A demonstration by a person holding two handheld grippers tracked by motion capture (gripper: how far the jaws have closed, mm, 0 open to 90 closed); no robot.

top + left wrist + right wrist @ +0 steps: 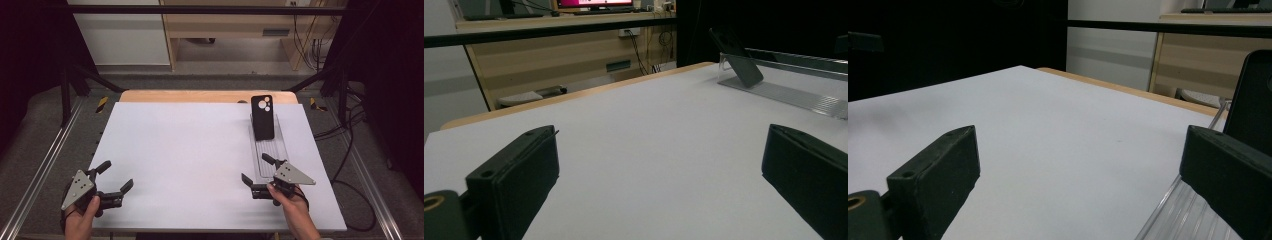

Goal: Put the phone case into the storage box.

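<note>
White tabletop (200,165) fills the middle of the high view, a strip of wooden edge (200,96) showing along its far side, dark floor and metal rails to either flank; beyond, a pale wooden desk (225,25) with cables hanging at its right end. Over on the right half of the table sits a clear acrylic stand (270,150), a long tray running toward the person; propped against its far end is a black phone (263,118), leaning back, its camera rings facing us at the top.

Right gripper (257,172) sits low at the near end of that stand, held in the person's right hand (292,207); its jaws are spread wide with nothing between them; one jaw reaches over the stand's near end, the other lies over bare table to the left. From the right gripper view, the ribbed clear stand (1178,215) runs just beside the right-hand jaw, and the phone (1253,100) rises dark behind it, well short of contact.

Left gripper (116,176) hovers at the near left corner, gripped by the left hand (82,215); jaws wide apart, holding nothing; well apart from the stand. Its own view looks across empty white to the phone (741,62) and stand (784,92) far off at the right.
</note>
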